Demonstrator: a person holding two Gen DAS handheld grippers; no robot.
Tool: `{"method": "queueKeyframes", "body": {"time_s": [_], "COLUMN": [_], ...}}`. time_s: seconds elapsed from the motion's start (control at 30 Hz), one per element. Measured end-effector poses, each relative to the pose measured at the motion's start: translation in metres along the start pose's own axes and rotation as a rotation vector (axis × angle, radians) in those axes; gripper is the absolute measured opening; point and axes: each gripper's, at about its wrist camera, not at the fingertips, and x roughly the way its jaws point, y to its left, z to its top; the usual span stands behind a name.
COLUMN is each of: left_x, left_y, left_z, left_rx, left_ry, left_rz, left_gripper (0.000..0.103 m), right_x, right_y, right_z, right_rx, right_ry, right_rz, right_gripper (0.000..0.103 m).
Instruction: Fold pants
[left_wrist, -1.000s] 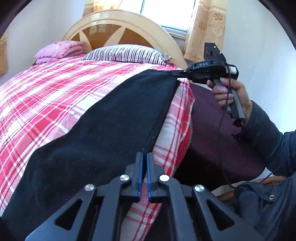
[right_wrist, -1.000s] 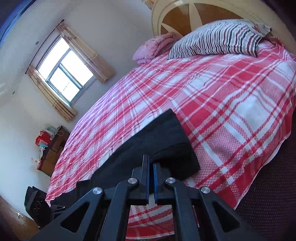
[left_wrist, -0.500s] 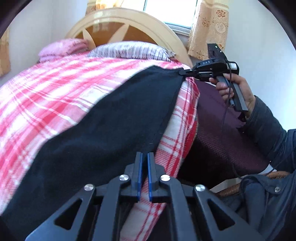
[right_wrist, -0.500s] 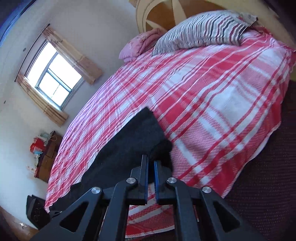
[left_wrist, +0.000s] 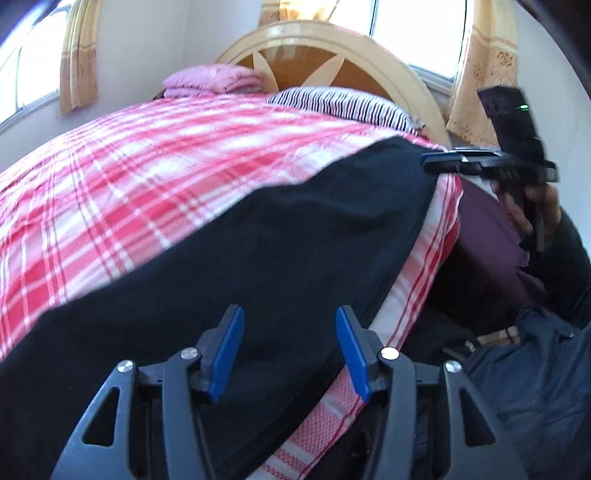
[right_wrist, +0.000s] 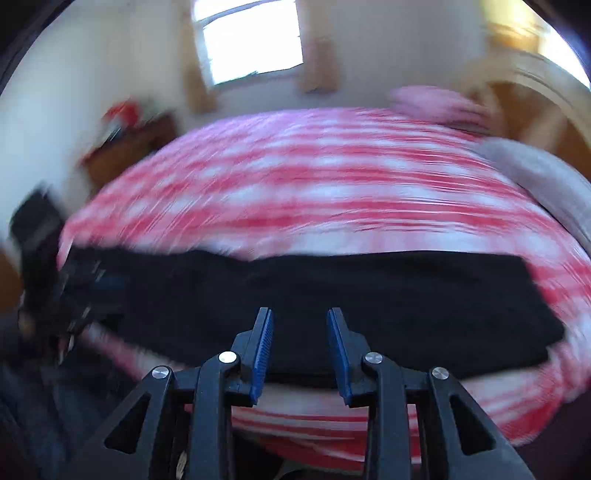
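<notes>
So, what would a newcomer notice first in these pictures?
First the black pants, laid out long on the red and white plaid bedsheet near the bed's edge. Then the open left gripper over them, with the right gripper also open. Behind lie a striped pillow and the rounded wooden headboard.

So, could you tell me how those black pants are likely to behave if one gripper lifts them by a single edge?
The black pants lie flat and follow the bed's curve, so they will probably drape limply rather than hold shape. The fabric looks thick and matte, so it likely grips the pads and drags on the plaid sheet instead of sliding. Both the left gripper and right gripper are open.
</notes>
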Motion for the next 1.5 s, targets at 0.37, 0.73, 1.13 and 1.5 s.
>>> {"method": "queueKeyframes", "body": {"time_s": [0.37,0.73,1.13,1.5], "left_x": [0.0,-0.054,-0.052,-0.05], "left_y": [-0.002,0.069,0.077,0.059], "left_z": [-0.018,-0.019,-0.065,-0.071], "left_rx": [-0.025,-0.13,-0.174,-0.104], "left_ry": [0.058,-0.07,-0.061,-0.054], "left_rz": [-0.049,0.175,0.164,0.165], "left_gripper": [0.062,0.065,0.08,0.09], "right_x": [0.071,0.075,0.188,0.226], "right_y": [0.061,0.075,0.15,0.181], "right_z": [-0.008,0.086,0.164,0.143], "right_rx": [-0.085,-0.055,-0.014,0.066], "right_ry": [0.247,0.145,0.257,0.443], "right_rz": [0.186,0.23,0.399,0.604], "right_gripper": [0.032,0.032,0.032,0.032]}}
